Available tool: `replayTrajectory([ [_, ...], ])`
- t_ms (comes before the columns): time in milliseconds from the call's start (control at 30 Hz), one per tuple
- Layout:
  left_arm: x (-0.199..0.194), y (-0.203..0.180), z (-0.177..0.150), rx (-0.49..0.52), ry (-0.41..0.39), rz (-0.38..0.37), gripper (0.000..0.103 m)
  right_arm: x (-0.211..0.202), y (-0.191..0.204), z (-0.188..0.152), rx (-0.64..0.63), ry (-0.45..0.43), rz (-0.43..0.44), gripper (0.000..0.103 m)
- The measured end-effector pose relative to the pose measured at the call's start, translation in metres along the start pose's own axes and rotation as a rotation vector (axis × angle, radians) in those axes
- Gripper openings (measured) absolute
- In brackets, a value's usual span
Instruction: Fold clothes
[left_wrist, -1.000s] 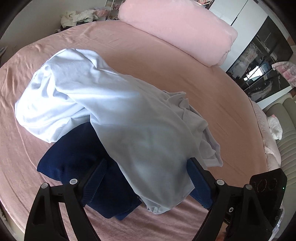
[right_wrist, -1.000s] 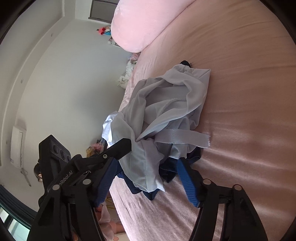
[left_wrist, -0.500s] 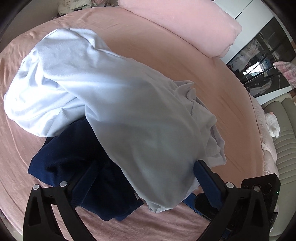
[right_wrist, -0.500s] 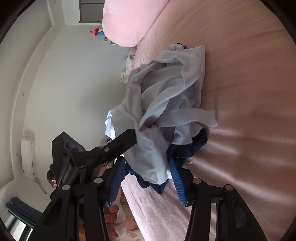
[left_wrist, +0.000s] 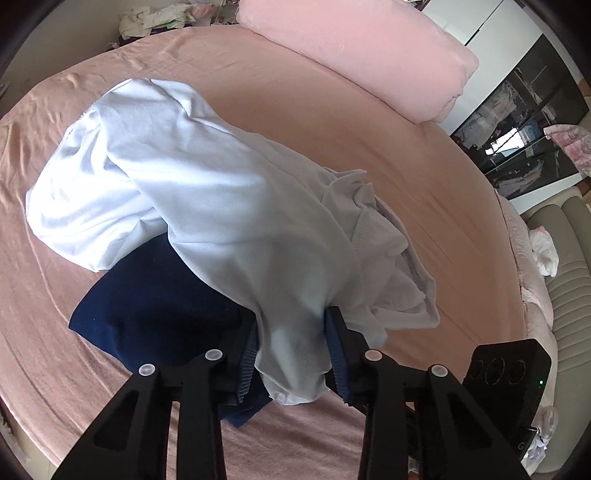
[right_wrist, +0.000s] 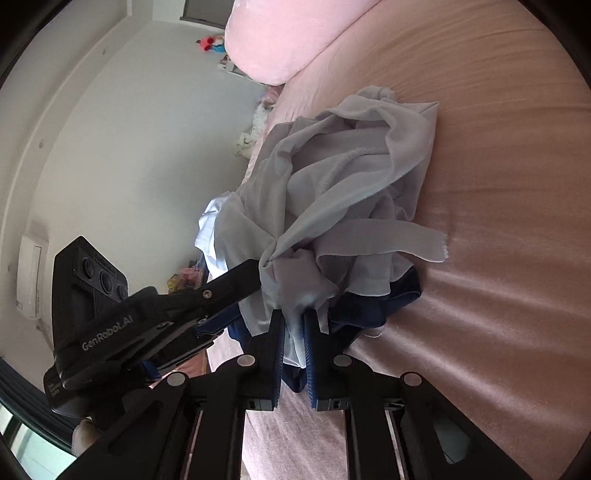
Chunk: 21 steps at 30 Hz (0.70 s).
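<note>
While angled downward — both hand-held grippers, left (left_wrist: 291, 354) and right (right_wrist: 294, 339), closing on pale shirt (left_wrist: 207, 206).

Pink bedsheet (left_wrist: 369, 122), rolled pink blanket (left_wrist: 362, 51), dark glass cabinet (left_wrist: 524, 122), wall air conditioner (right_wrist: 31, 275).

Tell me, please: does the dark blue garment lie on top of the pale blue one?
No, the dark blue garment lies under the pale blue garment, which is draped over it on the pink bed sheet.
</note>
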<state>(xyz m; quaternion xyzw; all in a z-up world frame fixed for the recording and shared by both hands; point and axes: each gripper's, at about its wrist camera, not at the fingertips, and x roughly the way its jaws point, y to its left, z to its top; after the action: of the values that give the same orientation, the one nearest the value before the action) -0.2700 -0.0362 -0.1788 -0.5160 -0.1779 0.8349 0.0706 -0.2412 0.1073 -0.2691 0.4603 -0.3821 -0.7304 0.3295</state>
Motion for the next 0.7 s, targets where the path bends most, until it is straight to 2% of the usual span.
replayTrajectory([
  [133, -0.002, -0.003, -0.001, -0.013, -0.005, -0.009, 0.014, -0.007, 0.0, -0.001, 0.002, -0.005, -0.004, 0.009],
  [267, -0.005, 0.007, -0.002, 0.016, -0.013, 0.002, 0.011, -0.016, 0.004, -0.003, 0.001, 0.004, -0.004, 0.009],
  [333, -0.009, 0.006, -0.005, 0.028, -0.026, 0.015, 0.01, -0.022, 0.008, -0.004, -0.013, 0.004, -0.026, 0.014],
  [367, -0.012, 0.008, -0.007, 0.02, -0.034, 0.015, 0.01, -0.021, 0.01, -0.003, -0.022, 0.002, -0.029, 0.034],
  [400, -0.015, 0.011, -0.009, 0.001, -0.039, 0.004, 0.01, -0.021, 0.011, -0.002, -0.031, 0.001, -0.032, 0.048],
  [433, -0.018, 0.015, -0.01, -0.024, -0.042, -0.014, 0.009, -0.02, 0.013, -0.002, -0.037, 0.003, -0.034, 0.073],
  [467, -0.021, 0.019, -0.009, -0.05, -0.04, -0.033, 0.009, -0.017, 0.014, -0.004, -0.033, 0.016, -0.032, 0.078],
  [567, -0.019, 0.02, 0.006, -0.098, -0.028, -0.063, 0.008, -0.013, 0.019, -0.006, -0.074, 0.013, -0.07, 0.078],
  [633, -0.024, 0.02, 0.01, -0.087, -0.031, -0.076, 0.008, -0.006, 0.027, -0.007, -0.147, -0.001, -0.127, 0.078],
  [700, -0.031, 0.017, 0.011, -0.058, -0.033, -0.052, 0.007, -0.002, 0.036, -0.011, -0.215, -0.021, -0.166, 0.076],
])
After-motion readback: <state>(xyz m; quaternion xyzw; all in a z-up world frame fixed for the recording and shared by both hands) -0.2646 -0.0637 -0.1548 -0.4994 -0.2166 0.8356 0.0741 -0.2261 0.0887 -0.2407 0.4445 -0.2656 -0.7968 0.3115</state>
